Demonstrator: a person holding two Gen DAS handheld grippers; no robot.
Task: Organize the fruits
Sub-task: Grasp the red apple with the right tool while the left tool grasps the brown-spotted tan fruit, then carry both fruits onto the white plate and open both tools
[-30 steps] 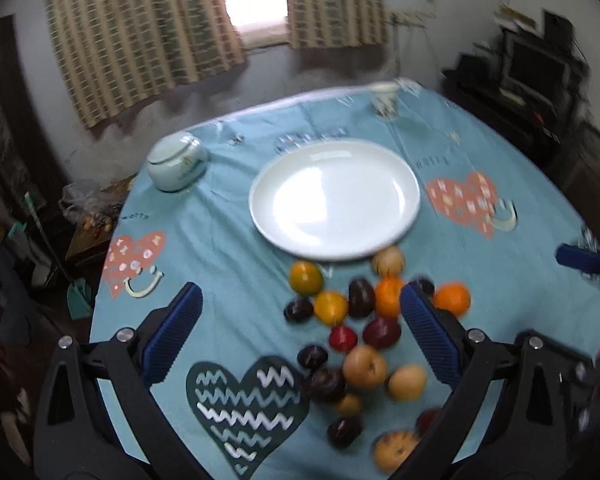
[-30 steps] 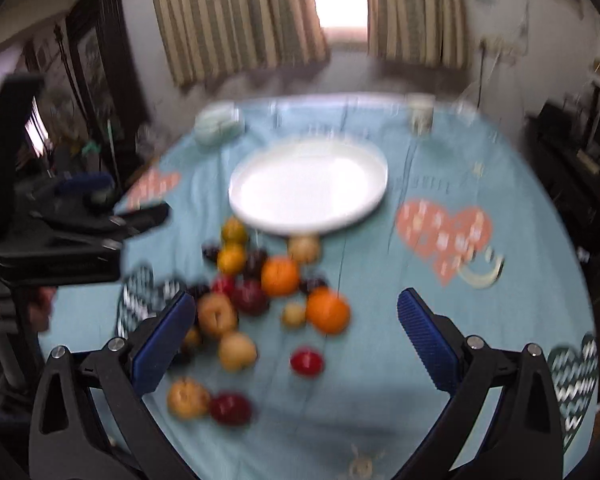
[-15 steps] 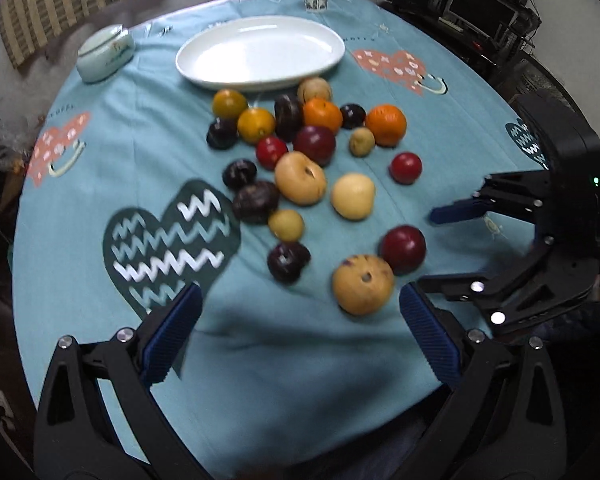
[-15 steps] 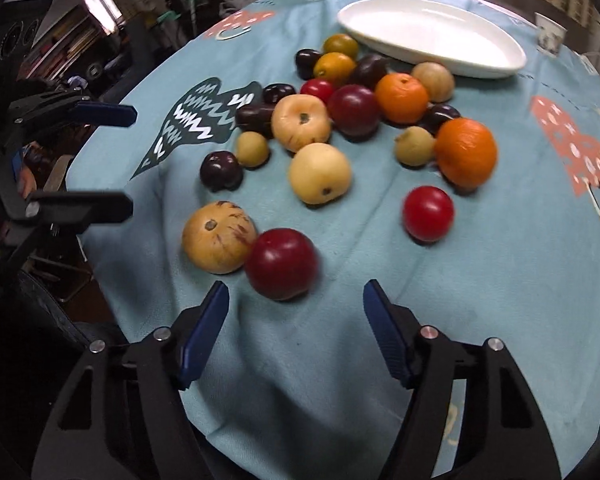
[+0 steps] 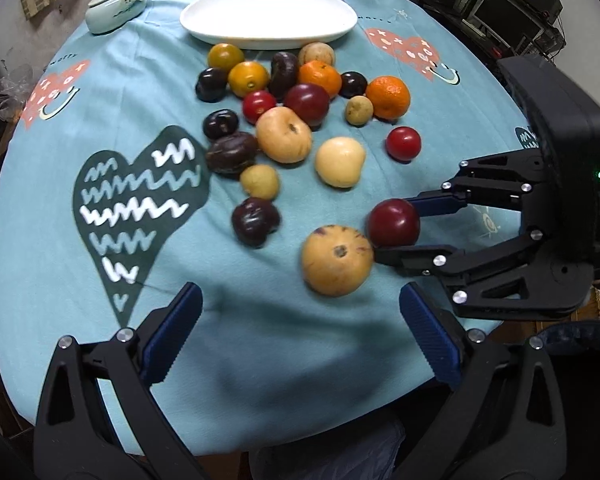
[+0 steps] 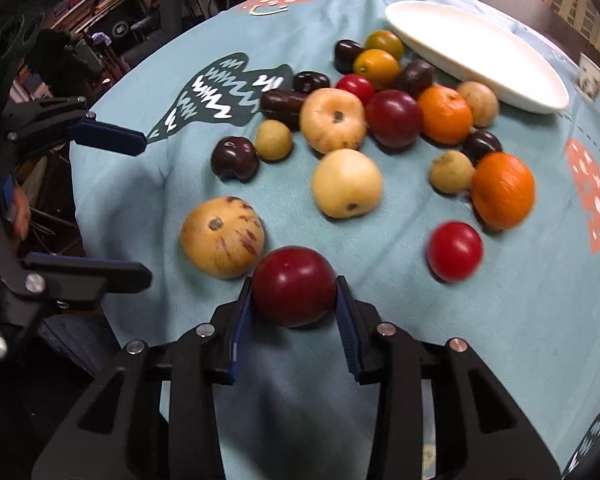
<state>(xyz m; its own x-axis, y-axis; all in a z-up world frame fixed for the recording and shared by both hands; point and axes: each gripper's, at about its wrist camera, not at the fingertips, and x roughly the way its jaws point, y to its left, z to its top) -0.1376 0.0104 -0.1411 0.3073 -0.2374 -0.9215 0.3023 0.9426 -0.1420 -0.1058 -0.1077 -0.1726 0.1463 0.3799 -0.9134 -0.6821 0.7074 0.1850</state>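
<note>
Fruit scattered on the blue tabletop [image 5: 40, 220] before a white plate [image 5: 268, 20]. My right gripper [image 6: 294, 292], jaws just closed in, clamps a dark red plum [image 6: 294, 284] at the near edge of the pile; a speckled tan fruit [image 6: 222, 236] touches the plum on one side, a small red fruit [image 6: 454, 250] lies apart on the other. My left gripper [image 5: 300, 332] hangs open over bare cloth, a dark purple fruit [image 5: 256, 220] lying beyond it.

That teal tablecloth [image 5: 260, 340] looks like soft matt fabric, kinda fuzzy, with printed hearts. The white plate [image 5: 268, 20] is smooth glossy ceramic, and the dark red plum [image 6: 294, 284] has shiny, waxy-looking skin. Gripper fingers [image 5: 172, 336] look like matt black plastic with ridged blue pads and small shiny metal screws.
</note>
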